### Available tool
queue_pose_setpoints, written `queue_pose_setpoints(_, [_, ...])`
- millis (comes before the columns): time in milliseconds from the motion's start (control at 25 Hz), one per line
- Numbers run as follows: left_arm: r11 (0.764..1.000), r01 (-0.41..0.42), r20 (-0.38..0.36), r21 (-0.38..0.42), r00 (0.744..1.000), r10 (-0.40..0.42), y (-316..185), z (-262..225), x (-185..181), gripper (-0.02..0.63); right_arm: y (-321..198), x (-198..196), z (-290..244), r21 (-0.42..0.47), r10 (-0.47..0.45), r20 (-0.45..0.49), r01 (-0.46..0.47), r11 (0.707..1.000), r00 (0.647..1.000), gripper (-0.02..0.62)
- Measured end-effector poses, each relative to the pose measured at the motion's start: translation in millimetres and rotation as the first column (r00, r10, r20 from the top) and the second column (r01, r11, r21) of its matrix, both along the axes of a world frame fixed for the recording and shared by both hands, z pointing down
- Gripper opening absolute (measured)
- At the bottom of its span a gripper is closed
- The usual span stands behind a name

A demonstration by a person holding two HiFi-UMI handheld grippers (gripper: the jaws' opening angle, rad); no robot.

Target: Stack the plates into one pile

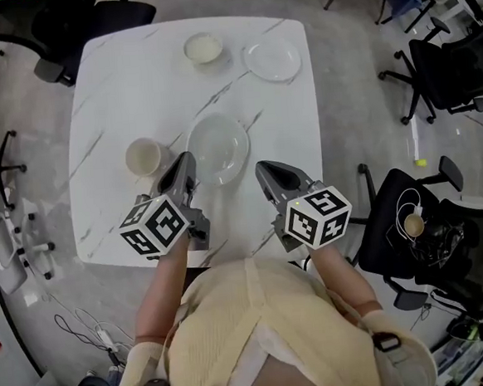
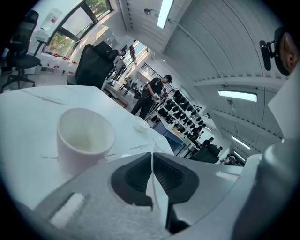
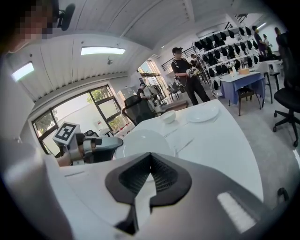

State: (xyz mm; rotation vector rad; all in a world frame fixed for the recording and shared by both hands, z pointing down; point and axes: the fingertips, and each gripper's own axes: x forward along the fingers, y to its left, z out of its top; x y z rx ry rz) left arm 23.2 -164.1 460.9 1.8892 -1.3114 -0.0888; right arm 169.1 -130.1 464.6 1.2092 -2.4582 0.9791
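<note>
Closest to the head camera is the person's cream top (image 1: 236, 330), with both arms reaching forward over the near edge of a white marbled table (image 1: 108, 82). The left gripper (image 1: 186, 160) has its jaws pressed together with nothing between them; in the left gripper view the 2 dark pads (image 2: 140, 171) meet along a thin line. The right gripper (image 1: 262, 169) is likewise closed and empty, its pads meeting in the right gripper view.

Between the 2 sets of tips lies the large plate (image 1: 218, 148), flat on the table near its front middle. The left tips sit just beside its left rim and the right tips just off its lower right rim; whether either touches it is unclear. A pale cup (image 1: 144, 156) stands upright just left of the left gripper.

Well apart, at the table's far right corner, the small plate (image 1: 273, 60) lies alone, with a bowl (image 1: 203, 47) to its left. The 2 plates are not stacked. Black office chairs (image 1: 444, 68) stand around the table.
</note>
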Motion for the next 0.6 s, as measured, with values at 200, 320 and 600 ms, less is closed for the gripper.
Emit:
queue_pose_setpoints(200, [0.999,0.031,0.019,-0.04,0.999,-0.03,5,22,-1,0.018,-2,3,5,-0.01,-0.004,0.003,0.004,1.0,1.0,0.005])
queue_pose_setpoints(320, [0.999,0.027,0.045,-0.036,0.999,-0.025,4,27,3,0.021,-4,3,6,-0.013,-0.006,0.005,0.006,1.0,1.0,0.005])
queue_pose_setpoints(600, [0.998,0.051,0.183,0.022,0.982,-0.054,9,24,4,0.028,-1,4,9,-0.022,-0.004,0.007,0.004,1.0,1.0,0.005])
